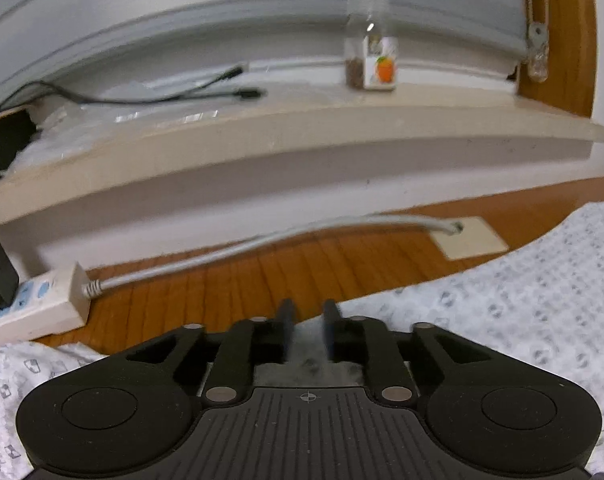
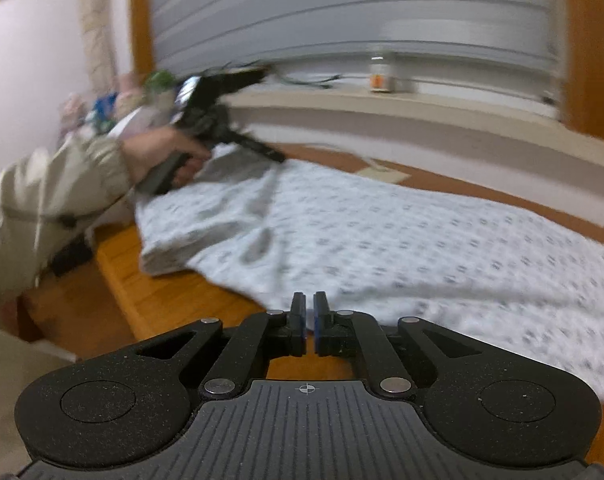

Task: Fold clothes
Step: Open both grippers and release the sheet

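White patterned garment (image 2: pixel 402 240) lies spread on the wood floor (image 2: pixel 174 304), running from near the left hand across to the right edge of the right wrist view; one end is bunched w/ folds at the left. Left tool (image 1: pixel 308 312): fingers (image 1: pixel 287 316) parted w/ a clear gap, garment edge lying under and between them, pads not pressing on it, so released. In the right wrist view the same left tool (image 2: pixel 262 148) is seen in a person's left hand (image 2: pixel 170 160), beige sleeve (image 2: pixel 50 200) behind it, tips down at the garment's far bunched end; blurred, contact can't be told there. Right tool (image 2: pixel 309 312): fingers (image 2: pixel 298 316) nearly together, only a thin slit btwn the blue pads, nothing gripped; it sits over the garment's near edge where cloth meets floor. Beyond the garment: a low ledge (image 1: pixel 302 128) under grey blinds (image 1: pixel 262 12), a clear jar (image 1: pixel 370 56) w/ an orange label on it, black cables (image 1: pixel 162 96) to its left. On the floor by the wall, a white power strip (image 1: pixel 38 304) w/ grey cord (image 1: pixel 262 244) running to a floor plate (image 1: pixel 470 240).
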Demonstrator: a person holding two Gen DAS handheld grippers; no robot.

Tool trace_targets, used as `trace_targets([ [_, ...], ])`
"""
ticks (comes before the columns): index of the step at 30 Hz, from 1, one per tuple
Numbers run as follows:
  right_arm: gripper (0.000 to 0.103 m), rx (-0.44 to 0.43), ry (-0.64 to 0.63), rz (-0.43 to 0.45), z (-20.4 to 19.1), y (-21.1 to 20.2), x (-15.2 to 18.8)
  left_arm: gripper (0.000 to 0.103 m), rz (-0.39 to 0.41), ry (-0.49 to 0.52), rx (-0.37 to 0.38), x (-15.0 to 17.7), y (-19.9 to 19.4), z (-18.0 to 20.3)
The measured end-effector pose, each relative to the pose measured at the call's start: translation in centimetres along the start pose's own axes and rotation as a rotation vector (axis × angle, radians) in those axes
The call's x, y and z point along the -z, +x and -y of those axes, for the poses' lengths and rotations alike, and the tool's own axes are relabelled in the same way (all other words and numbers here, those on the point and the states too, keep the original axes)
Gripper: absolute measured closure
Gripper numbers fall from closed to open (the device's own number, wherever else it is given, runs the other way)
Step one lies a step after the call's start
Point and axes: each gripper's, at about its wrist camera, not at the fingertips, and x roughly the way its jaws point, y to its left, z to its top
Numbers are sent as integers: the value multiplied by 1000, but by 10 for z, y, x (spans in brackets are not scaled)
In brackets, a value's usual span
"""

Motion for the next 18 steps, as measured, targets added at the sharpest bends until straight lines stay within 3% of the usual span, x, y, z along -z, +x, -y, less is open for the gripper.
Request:
trace_targets([
  [2,86,52,57,21,21,-12,1,44,34,15,21,-5,-9,12],
  [3,84,92,81,32,32,-18,2,41,47,23,36,-7,-12,19],
  [5,70,199,155,51,61,-34,8,37,59,42,86,-10,-14,37],
  [10,64,512,376,102,146,-83,34,32,79,80,206,-16,-15,80],
  [13,63,656,476,119,184,-106,47,29,70,93,244,-14,-7,97],
  [16,62,743,553,117,214,-116,57,29,58,90,263,-11,1,103],
  [18,62,751,613,133,227,-119,61,28,53,84,271,-7,4,103],
])
